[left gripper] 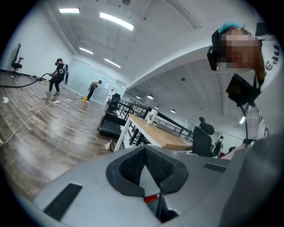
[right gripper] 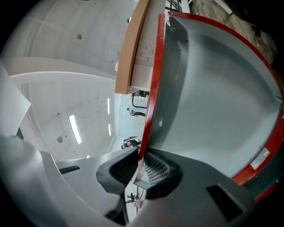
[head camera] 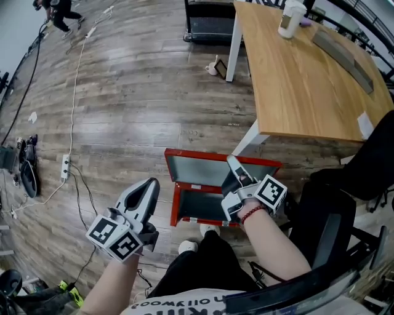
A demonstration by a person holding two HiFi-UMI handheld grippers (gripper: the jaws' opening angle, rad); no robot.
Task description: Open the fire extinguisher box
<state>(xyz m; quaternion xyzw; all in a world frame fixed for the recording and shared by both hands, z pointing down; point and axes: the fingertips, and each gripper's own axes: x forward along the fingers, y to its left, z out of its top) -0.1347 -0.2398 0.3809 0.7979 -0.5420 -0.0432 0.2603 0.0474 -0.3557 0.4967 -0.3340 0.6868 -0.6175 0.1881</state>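
The red fire extinguisher box (head camera: 200, 206) stands on the wooden floor by the table leg, its grey inside showing. Its lid (head camera: 212, 167) is swung up and open, and in the right gripper view the lid (right gripper: 213, 80) fills the picture with its grey inner face and red rim. My right gripper (head camera: 234, 165) is shut on the lid's red edge, which runs between the pads (right gripper: 153, 170). My left gripper (head camera: 146, 192) hangs in the air to the left of the box, apart from it. Its jaws (left gripper: 145, 166) are shut with nothing between them.
A wooden table (head camera: 301, 80) with a white cup (head camera: 290, 18) stands behind the box on white legs. A black office chair (head camera: 329, 212) is close on the right. Cables (head camera: 75, 86) and a power strip (head camera: 64, 167) lie on the floor at left. My shoes (head camera: 188, 246) are just in front of the box.
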